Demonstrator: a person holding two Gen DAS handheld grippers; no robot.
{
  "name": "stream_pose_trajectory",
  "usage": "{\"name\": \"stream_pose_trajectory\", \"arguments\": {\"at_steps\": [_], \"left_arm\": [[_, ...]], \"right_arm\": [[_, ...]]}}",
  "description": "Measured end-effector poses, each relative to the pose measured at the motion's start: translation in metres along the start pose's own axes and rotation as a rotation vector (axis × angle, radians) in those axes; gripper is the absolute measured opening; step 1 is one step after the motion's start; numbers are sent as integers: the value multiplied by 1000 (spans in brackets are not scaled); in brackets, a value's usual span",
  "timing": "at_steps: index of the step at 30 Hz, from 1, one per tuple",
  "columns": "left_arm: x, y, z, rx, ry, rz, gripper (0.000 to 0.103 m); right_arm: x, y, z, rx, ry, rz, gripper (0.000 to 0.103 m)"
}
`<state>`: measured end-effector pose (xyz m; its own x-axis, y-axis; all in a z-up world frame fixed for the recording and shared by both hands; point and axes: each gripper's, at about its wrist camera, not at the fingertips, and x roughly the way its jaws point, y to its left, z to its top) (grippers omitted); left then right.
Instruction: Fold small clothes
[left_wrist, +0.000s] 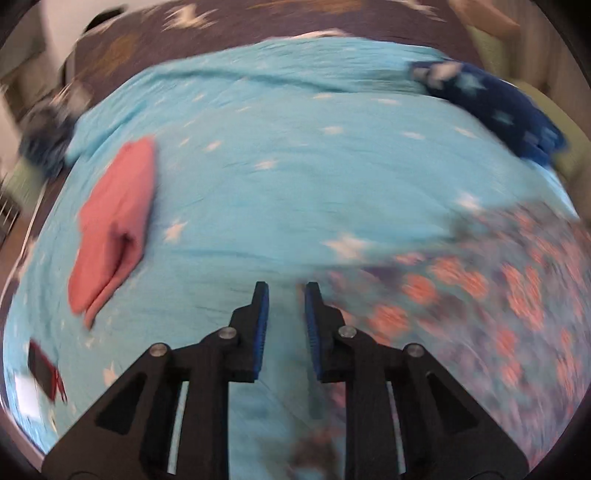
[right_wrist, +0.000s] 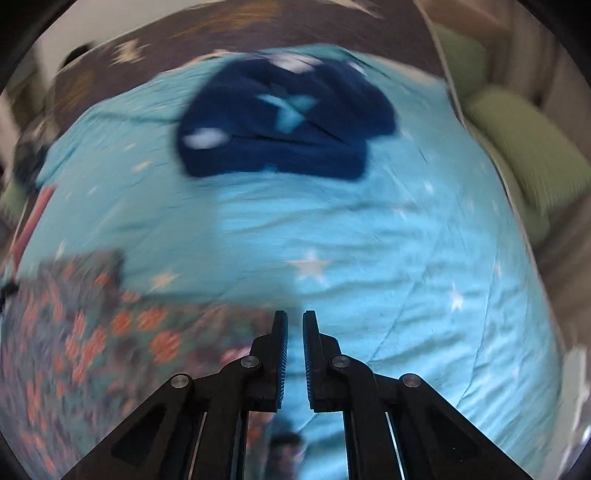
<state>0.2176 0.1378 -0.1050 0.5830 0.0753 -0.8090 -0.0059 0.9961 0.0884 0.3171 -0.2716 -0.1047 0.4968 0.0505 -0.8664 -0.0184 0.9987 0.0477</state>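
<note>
Step, judged: between garments. Your left gripper and right gripper: fingers narrow, empty. Floral garment at bed's near edge, unfolded. Pink garment folded, left edge. Navy garment far edge. Next: grip floral corners.

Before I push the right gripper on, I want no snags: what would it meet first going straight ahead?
Likely the bare blue sheet just past the right gripper; further along that line lies the navy garment. Blur makes depth uncertain.

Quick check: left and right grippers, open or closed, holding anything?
Left gripper: open, holding nothing.
Right gripper: narrowly open, holding nothing.
</note>
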Motion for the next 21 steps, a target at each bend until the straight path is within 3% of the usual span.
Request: {"name": "stream_pose_trajectory", "arguments": {"at_steps": [3,6,8,10,16,21], "left_arm": [[-1,12,-5,-58,7,12,22],[-17,12,-14,-45,-13,11,23],[-34,12,-22,-51,-44,-7,34],[-51,12,-30,-63,-74,-46,42],[-105,3,-70,-101,-132,-186,47],[-130,-17,-104,-99,-115,-293,47]], "right_arm": [[4,-18,-3,95,5,42,11],[-12,-19,-14,65,-10,27,17],[-25,-19,-22,49,-24,34,18],[-38,-18,-32,47,-38,66,18],[-81,-7,-65,33,-81,194,19],[-120,23,-108,-23,-105,327,23]]}}
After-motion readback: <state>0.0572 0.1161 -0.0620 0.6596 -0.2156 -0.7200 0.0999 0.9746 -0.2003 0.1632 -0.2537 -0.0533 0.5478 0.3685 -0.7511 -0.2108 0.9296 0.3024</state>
